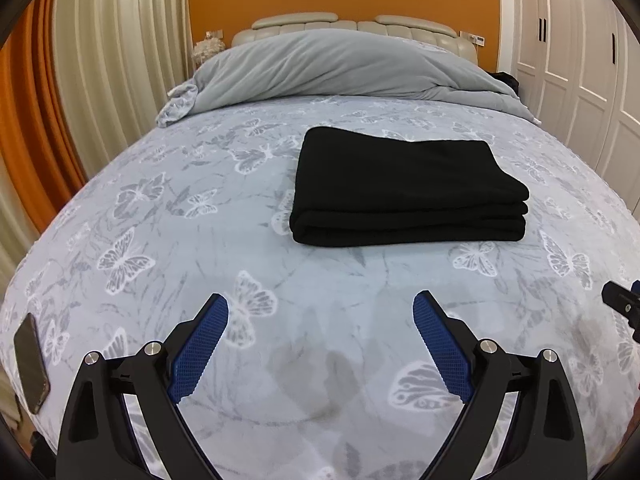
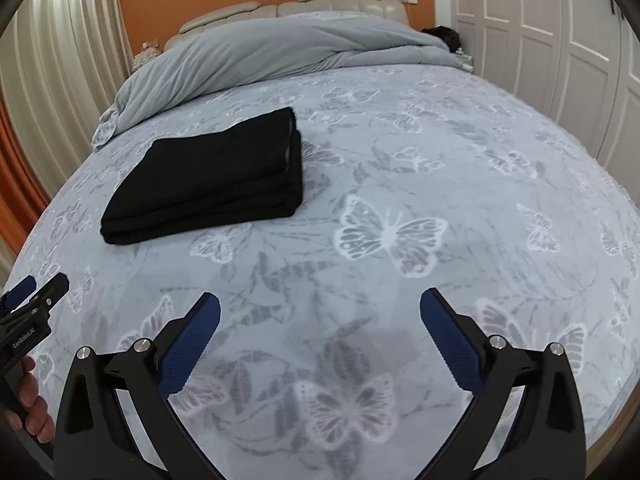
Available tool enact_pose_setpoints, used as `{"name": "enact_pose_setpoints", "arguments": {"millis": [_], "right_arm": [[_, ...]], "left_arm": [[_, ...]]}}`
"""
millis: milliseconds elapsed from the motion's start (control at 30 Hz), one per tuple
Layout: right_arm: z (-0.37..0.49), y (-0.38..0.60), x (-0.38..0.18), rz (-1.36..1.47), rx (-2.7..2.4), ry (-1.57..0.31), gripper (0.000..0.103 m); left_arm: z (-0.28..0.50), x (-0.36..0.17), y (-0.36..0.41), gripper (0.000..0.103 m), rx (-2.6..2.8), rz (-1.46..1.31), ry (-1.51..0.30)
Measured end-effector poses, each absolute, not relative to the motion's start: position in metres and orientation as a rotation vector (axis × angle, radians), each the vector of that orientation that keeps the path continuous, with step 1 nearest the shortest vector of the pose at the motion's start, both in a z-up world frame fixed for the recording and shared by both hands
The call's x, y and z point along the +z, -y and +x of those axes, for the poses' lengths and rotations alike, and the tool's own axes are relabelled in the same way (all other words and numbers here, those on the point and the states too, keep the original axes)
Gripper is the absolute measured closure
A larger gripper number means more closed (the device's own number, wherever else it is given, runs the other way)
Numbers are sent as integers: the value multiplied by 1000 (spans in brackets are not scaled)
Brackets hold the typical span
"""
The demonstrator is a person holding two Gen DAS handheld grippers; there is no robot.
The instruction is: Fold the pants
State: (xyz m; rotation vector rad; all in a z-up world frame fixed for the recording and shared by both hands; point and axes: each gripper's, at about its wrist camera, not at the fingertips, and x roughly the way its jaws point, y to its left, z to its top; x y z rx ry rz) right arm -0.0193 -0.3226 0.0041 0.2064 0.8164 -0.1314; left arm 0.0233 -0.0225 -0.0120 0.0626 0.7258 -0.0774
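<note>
**A:** Start with your left wrist view. Where are the pants?

**B:** The pants (image 1: 408, 188) lie on the bed (image 1: 160, 240), in the middle and a little to the right, well beyond my fingers. They are a flat black stack, and I count several layers along the near edge. My left gripper (image 1: 320, 344) hangs over bare butterfly-print cover with its blue pads spread wide and nothing between them. A phone (image 1: 31, 364) lies at the near left edge of the bed, and a grey duvet (image 1: 340, 68) is bunched at the far end by the headboard.

**A:** And from the right wrist?

**B:** Here the pants (image 2: 208, 180) sit to the far left, again well apart from me. The stack looks squared off, its right edge showing the layers lined up, though the top one sits slightly back. My right gripper (image 2: 320, 336) is spread just as wide, empty, over the bed (image 2: 480, 200). At the near left I see my other gripper's tip and the hand (image 2: 30, 404) that carries it.

**A:** So how far along are you?

**B:** I judge the folding done: the bundle is compact, nothing trails out, and neither gripper touches it. At most a small tidy of that top layer remains, and I cannot tell if the far side is even.
</note>
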Motion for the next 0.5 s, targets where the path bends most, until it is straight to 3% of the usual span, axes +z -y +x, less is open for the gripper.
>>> {"name": "enact_pose_setpoints", "arguments": {"millis": [500], "right_arm": [[-12, 296, 6, 183, -84, -809, 5]], "left_arm": [[23, -10, 22, 11, -89, 52, -720]]}}
